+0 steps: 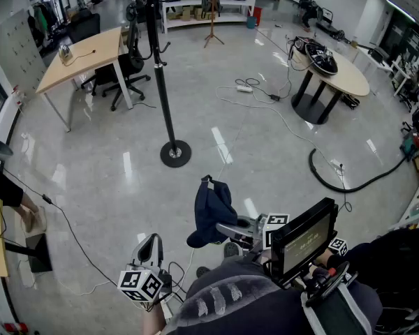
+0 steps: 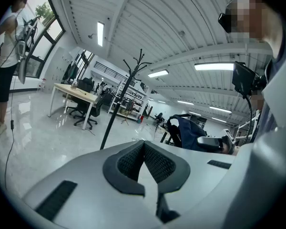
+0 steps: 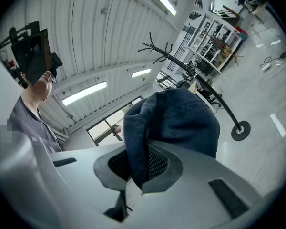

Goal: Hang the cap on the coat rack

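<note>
A navy blue cap (image 1: 213,211) hangs from my right gripper (image 1: 229,230), low in the head view, close to my body. In the right gripper view the jaws are shut on a fold of the cap (image 3: 181,120), and the gripper (image 3: 139,170) holds it up. The black coat rack (image 1: 160,68) stands on its round base (image 1: 175,153) on the floor ahead, well beyond the cap; its hooked top (image 2: 140,63) shows in the left gripper view. My left gripper (image 1: 152,241) is low at the left, shut (image 2: 144,146) with nothing between its pads.
A wooden desk (image 1: 84,58) and an office chair (image 1: 129,65) stand behind the rack at the left. A round table (image 1: 335,72) is at the right, with cables (image 1: 265,96) and a black hose (image 1: 342,180) on the floor. A person (image 2: 9,56) stands far left.
</note>
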The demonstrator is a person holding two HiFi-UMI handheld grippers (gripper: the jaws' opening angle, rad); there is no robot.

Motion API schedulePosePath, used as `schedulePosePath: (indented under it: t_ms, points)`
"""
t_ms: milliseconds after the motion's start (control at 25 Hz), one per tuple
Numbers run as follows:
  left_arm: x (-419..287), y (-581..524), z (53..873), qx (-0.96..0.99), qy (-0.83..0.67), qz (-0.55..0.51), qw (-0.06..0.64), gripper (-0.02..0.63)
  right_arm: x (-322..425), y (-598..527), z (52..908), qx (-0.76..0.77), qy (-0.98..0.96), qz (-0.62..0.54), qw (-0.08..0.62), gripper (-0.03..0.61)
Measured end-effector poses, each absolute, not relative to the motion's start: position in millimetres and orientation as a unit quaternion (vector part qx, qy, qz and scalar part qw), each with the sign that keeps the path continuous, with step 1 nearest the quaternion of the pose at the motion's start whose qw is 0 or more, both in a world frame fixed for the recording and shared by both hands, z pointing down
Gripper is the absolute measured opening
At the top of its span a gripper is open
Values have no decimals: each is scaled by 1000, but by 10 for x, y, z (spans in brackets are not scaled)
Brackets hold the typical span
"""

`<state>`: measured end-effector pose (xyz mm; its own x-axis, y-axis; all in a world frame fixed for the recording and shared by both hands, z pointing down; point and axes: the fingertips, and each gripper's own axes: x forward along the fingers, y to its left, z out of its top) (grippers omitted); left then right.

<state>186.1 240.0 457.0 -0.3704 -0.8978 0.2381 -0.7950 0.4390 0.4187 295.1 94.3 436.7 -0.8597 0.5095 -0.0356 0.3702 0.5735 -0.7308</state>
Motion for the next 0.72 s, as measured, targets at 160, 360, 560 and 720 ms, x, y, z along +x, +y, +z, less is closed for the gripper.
schedulePosePath:
  t_ms: [160,360,560,720]
  points:
    - [1844,2163,4603,523,-815,-115,223,6,2929,755,4327,-253,-883,388,81,14]
    - [1715,1917,4597,543,-806,-114,206,6,2790,593,4398,-244,-893,372,63,14]
    - [1575,1500,4506,544,-805,-105,210,6,2569,187,4345,-247,-903,348,52,14]
    - [1554,1095,4383,565,-792,-98,208,6,2476,-121,4276,-246,-914,319,52,14]
